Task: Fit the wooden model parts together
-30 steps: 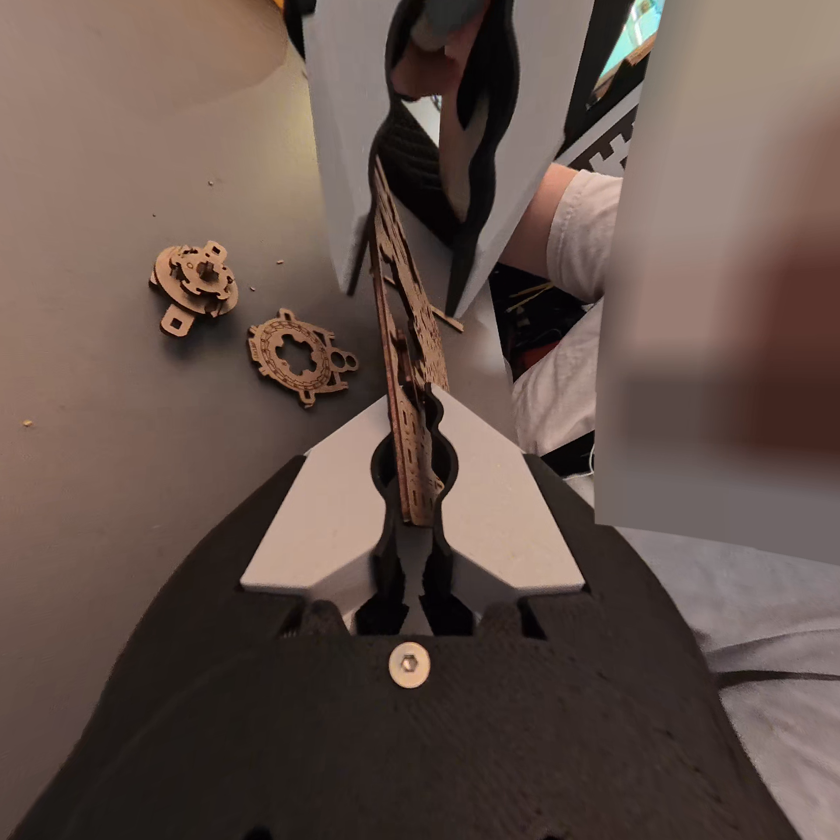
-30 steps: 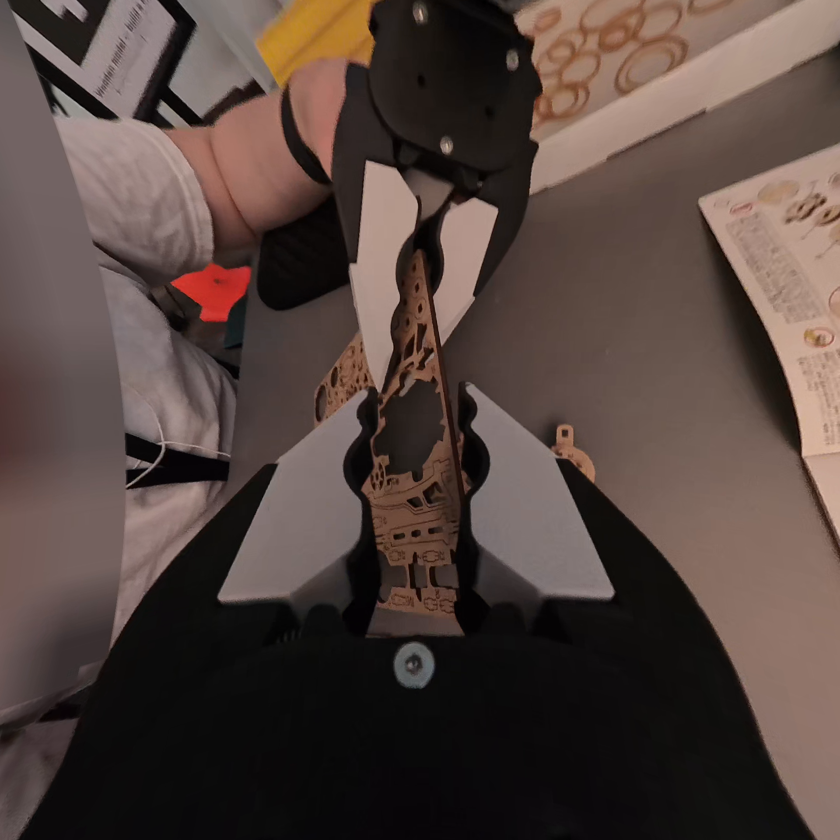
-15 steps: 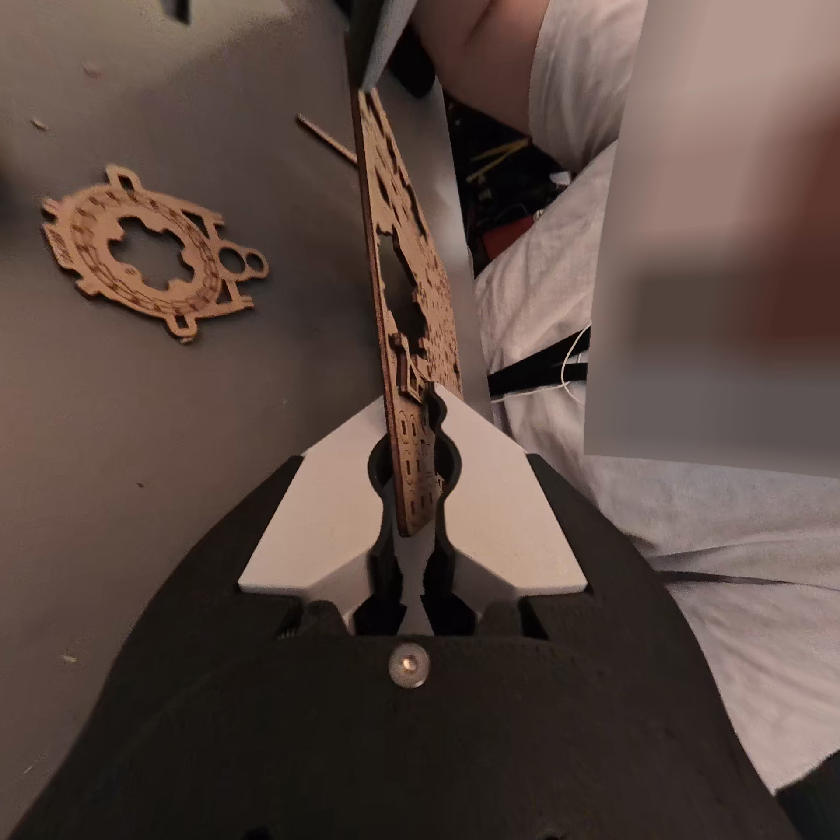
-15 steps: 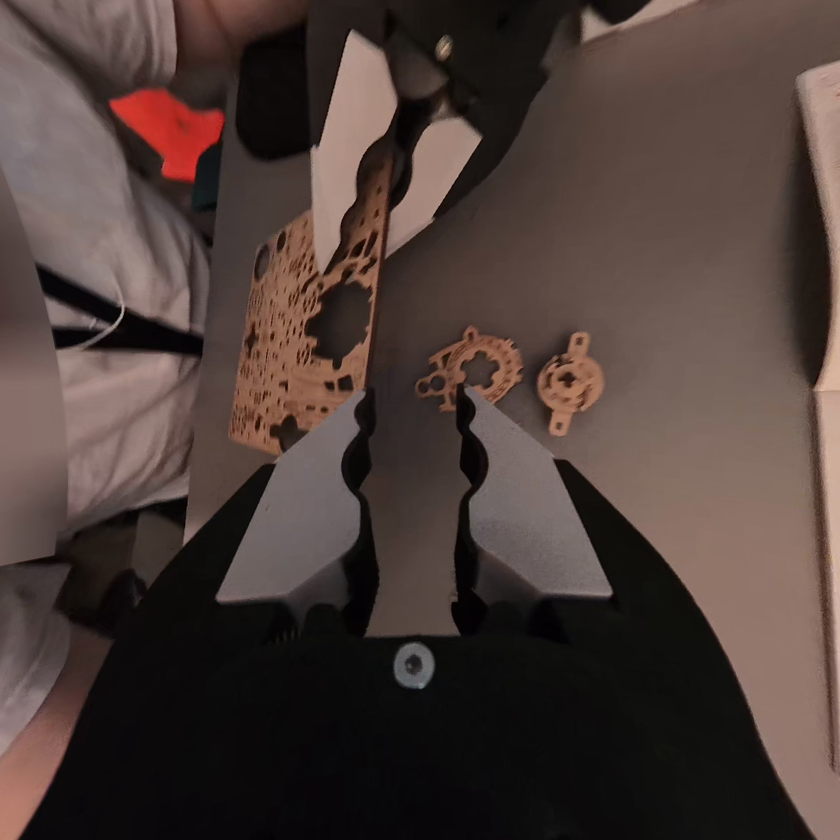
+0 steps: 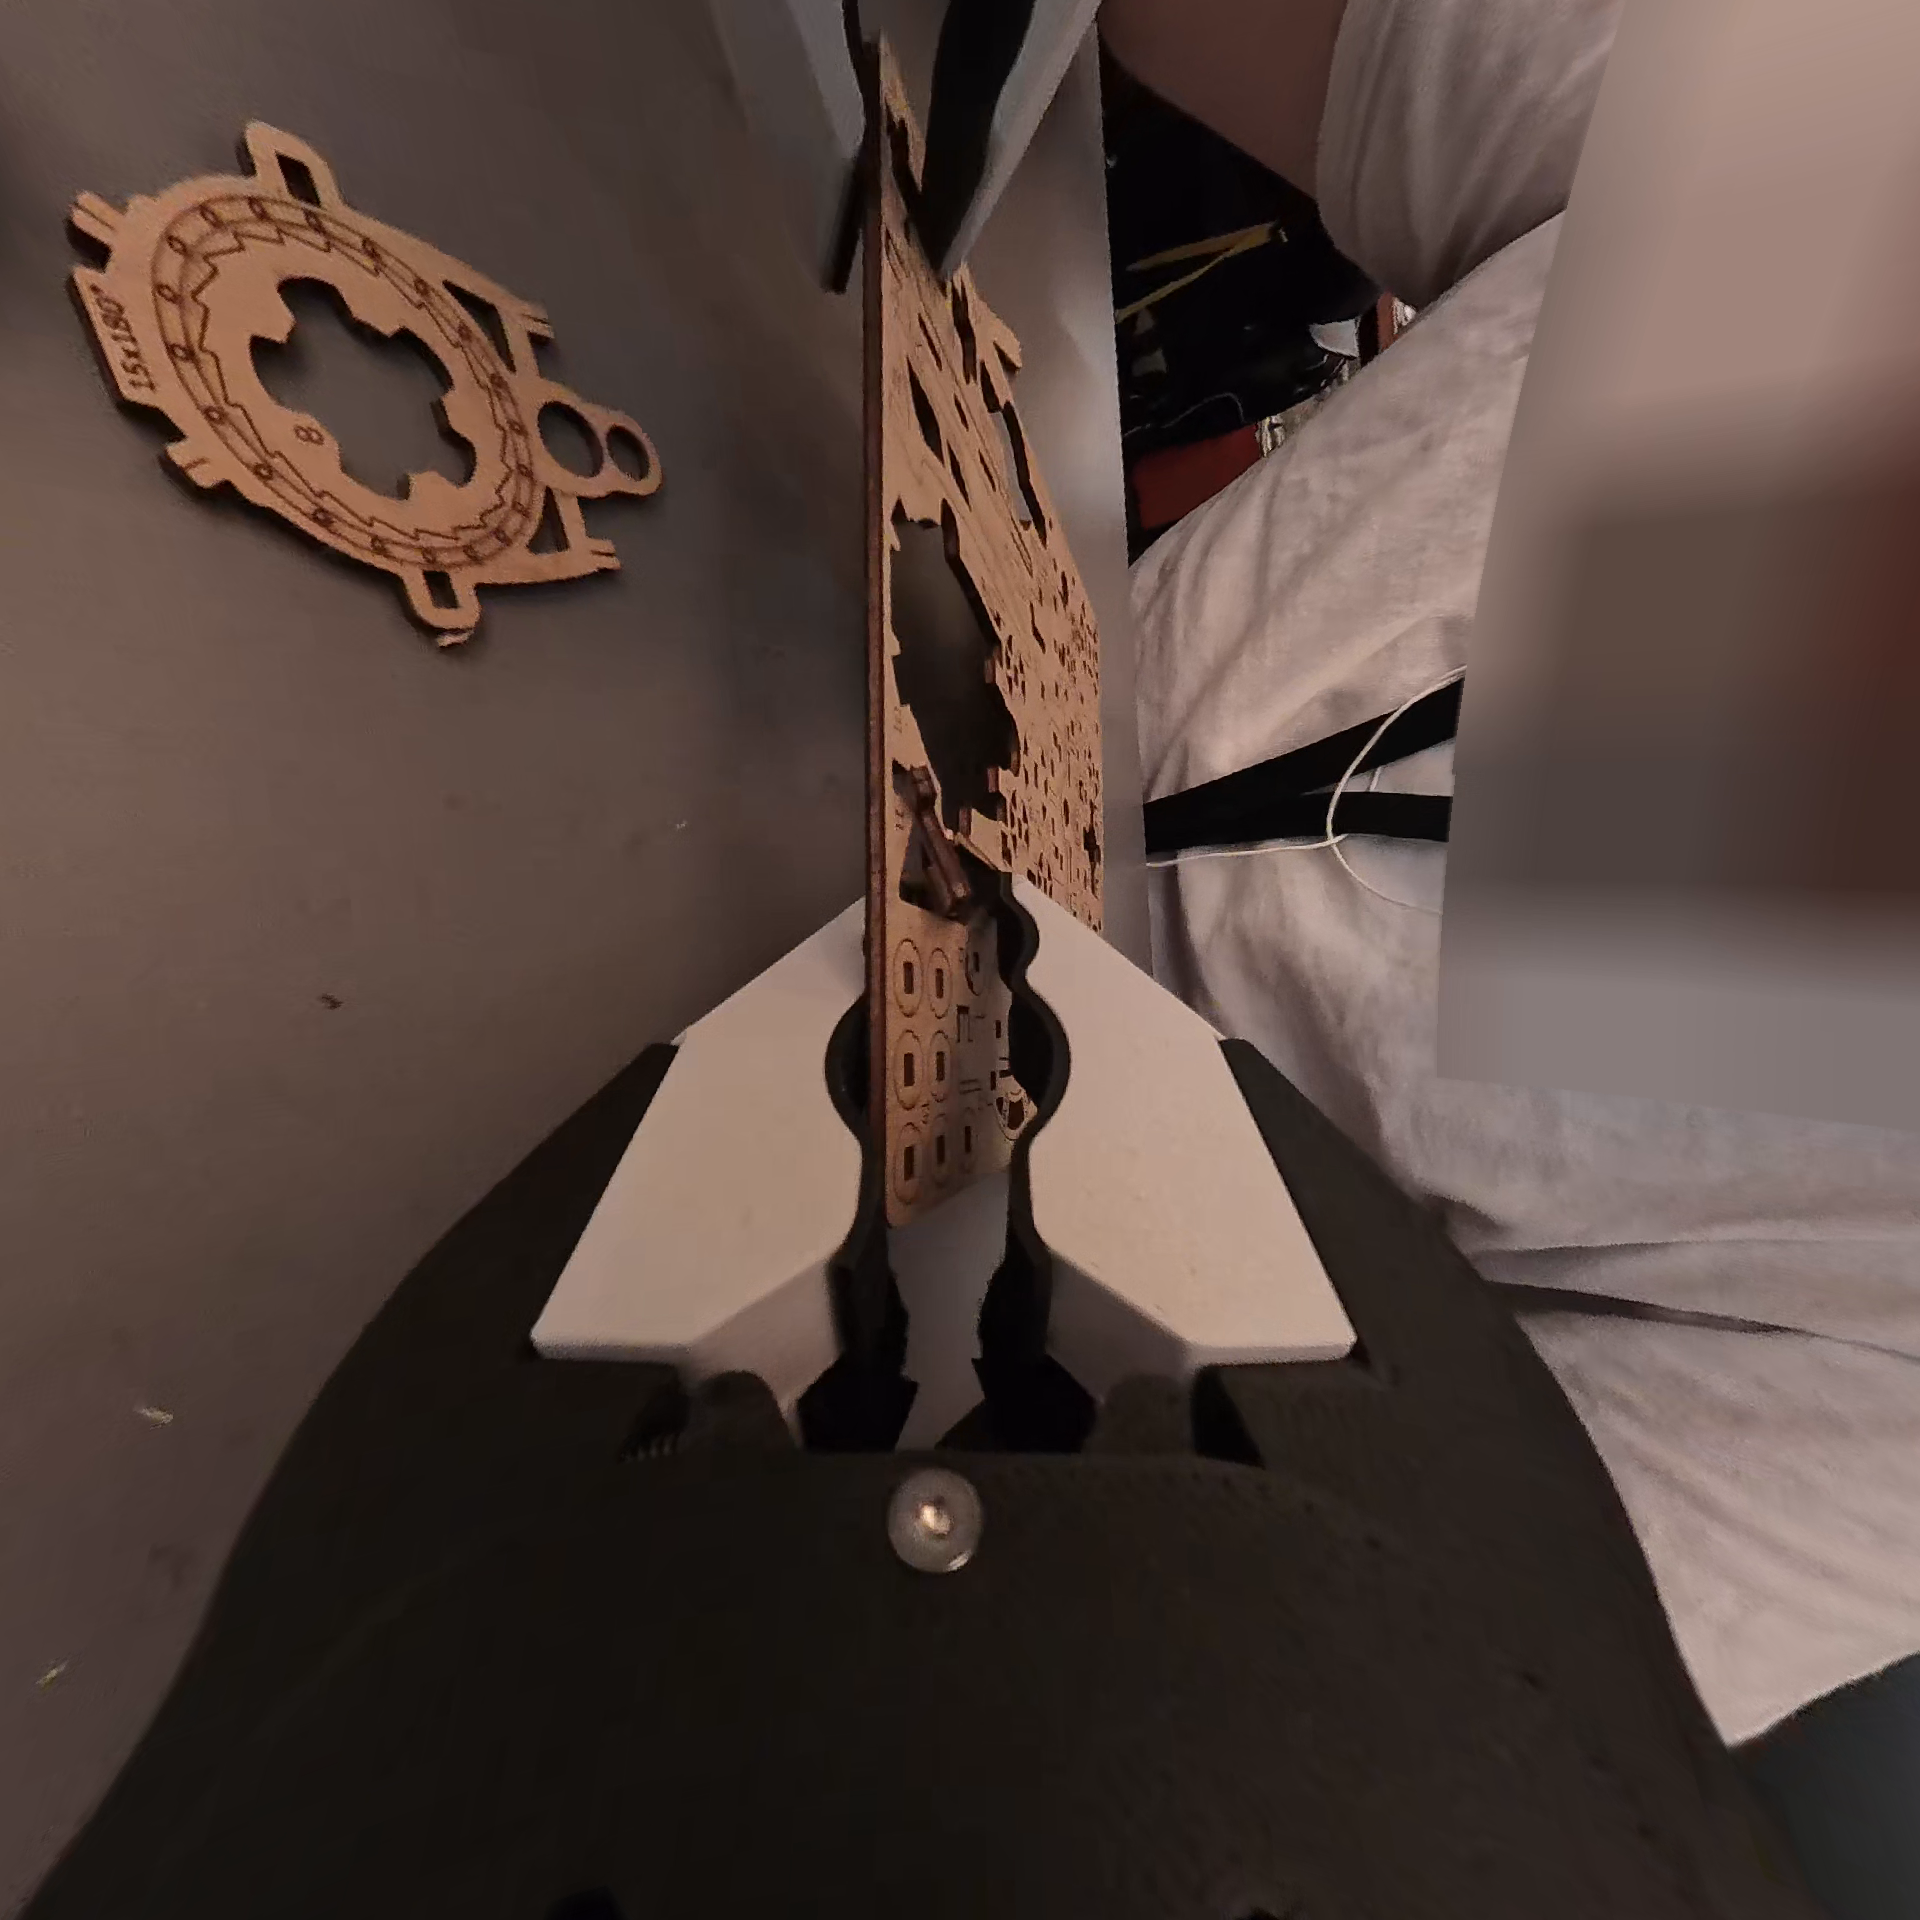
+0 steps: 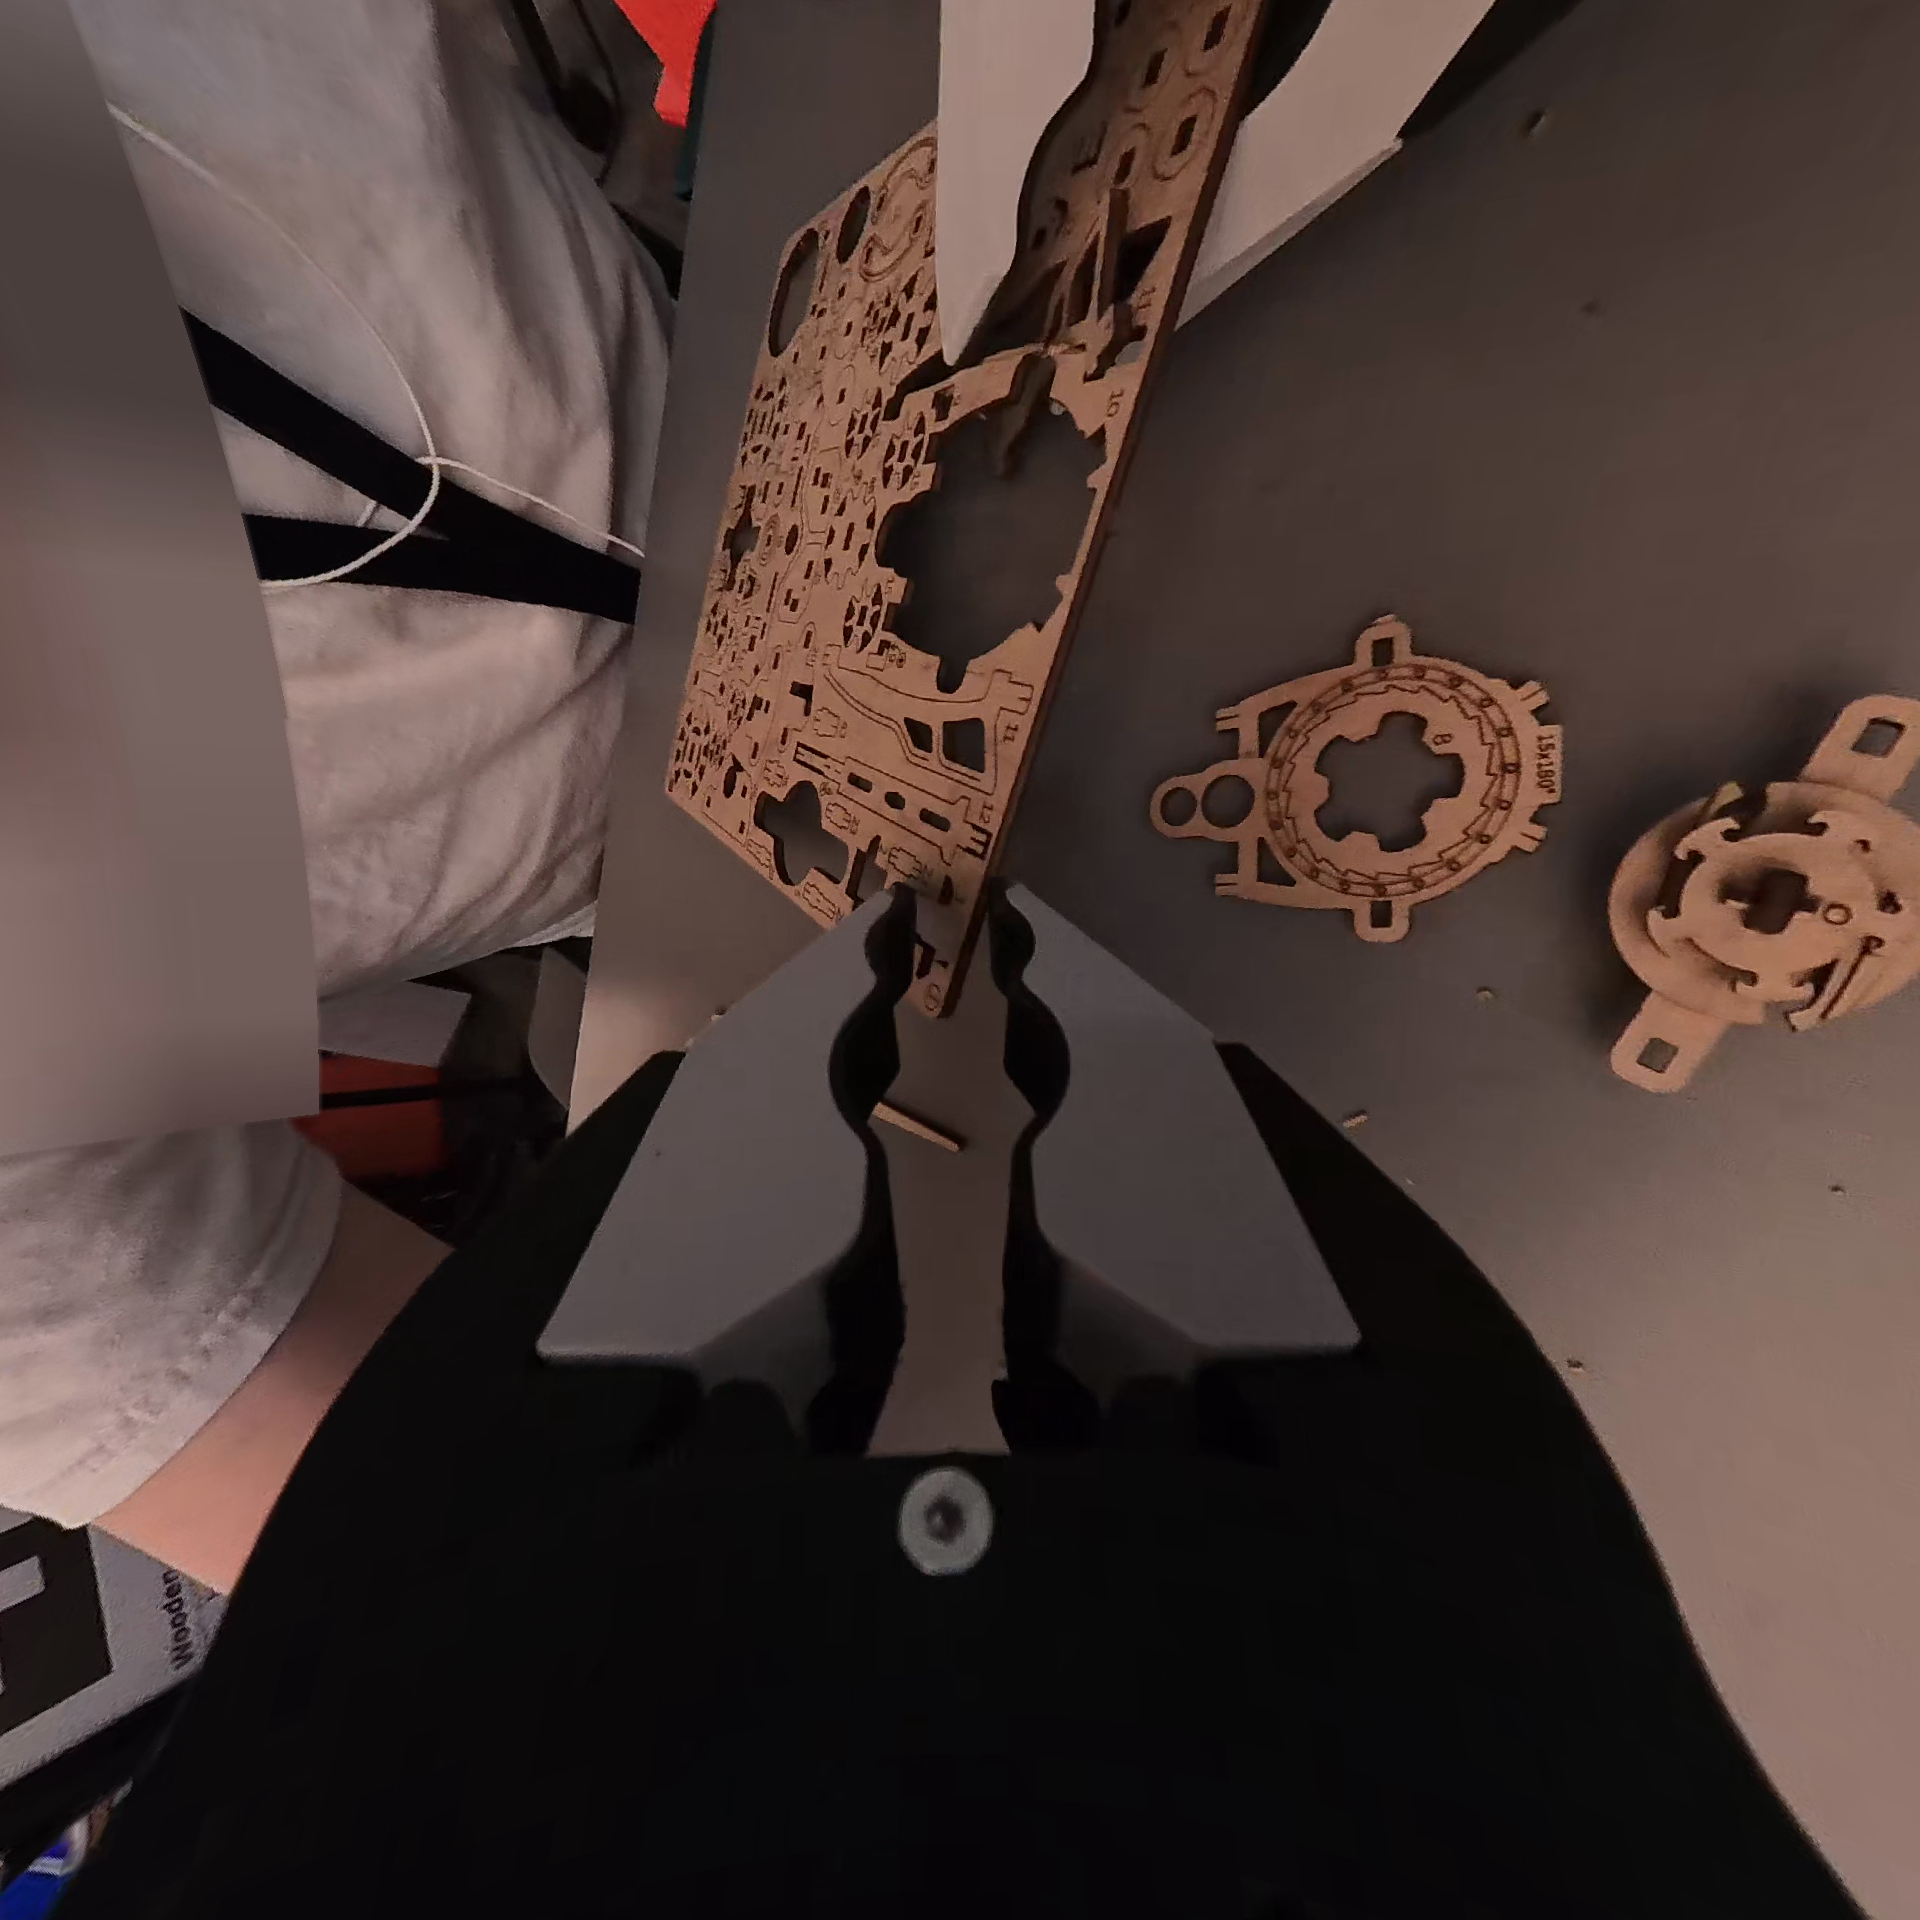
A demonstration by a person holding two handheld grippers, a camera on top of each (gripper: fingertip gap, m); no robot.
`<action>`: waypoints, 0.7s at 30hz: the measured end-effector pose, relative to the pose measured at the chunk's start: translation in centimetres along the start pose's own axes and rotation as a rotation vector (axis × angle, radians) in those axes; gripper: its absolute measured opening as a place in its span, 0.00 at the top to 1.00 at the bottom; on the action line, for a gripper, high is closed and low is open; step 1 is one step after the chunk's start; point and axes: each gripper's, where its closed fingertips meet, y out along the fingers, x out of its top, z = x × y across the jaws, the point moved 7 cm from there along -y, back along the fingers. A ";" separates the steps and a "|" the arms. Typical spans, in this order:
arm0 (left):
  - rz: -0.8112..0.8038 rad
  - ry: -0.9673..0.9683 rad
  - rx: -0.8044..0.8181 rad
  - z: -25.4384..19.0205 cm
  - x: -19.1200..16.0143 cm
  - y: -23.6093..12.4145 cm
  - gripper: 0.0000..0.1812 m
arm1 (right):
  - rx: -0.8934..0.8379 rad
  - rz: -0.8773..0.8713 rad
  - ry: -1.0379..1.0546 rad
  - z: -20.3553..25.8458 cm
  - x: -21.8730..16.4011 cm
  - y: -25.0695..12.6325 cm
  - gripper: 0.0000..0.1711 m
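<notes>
While the left hand-held gripper (image 5: pixel 940 1039) clamps the wooden sheet (image 5: pixel 977 665) on edge, the right hand-held gripper (image 6: pixel 943 935), jaws apart around its corner, should close squarely before pulling.

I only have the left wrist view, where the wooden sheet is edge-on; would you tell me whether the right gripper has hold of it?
Observer: No. The right gripper is open: the wooden parts sheet's lowest corner sits between its fingertips, but the jaws stand wider than the sheet is thick.
Operator: Thank you. Besides the ring-shaped part, does anything else lie on the table?
Observer: Yes, a round assembled wooden part lies beside the ring-shaped part, on the side away from the sheet.
Operator: And is anything below the right gripper?
Observer: A small wooden sliver lies on the table, seen between its fingers.
</notes>
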 end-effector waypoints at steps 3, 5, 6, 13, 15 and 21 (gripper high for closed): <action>-0.006 -0.006 0.008 0.2 0.0 -0.2 0.91 | -0.003 -0.015 0.001 -0.2 0.0 -0.2 0.93; -0.012 -0.010 0.010 0.2 -0.1 -0.5 0.91 | -0.011 -0.029 -0.005 -0.3 0.1 -0.3 0.93; -0.018 -0.012 0.011 0.3 -0.1 -0.6 0.91 | -0.013 -0.033 -0.006 -0.4 0.1 -0.4 0.93; -0.074 -0.045 0.008 0.8 0.1 -1.6 0.89 | -0.033 -0.034 -0.016 -0.8 0.0 -0.4 0.94; -0.084 -0.055 0.007 0.9 0.0 -1.9 0.89 | -0.039 -0.028 -0.017 -1.0 -0.1 -0.3 0.93; -0.210 -0.079 0.028 1.3 0.6 -4.0 0.87 | -0.037 -0.002 -0.019 -1.3 -0.1 0.5 0.93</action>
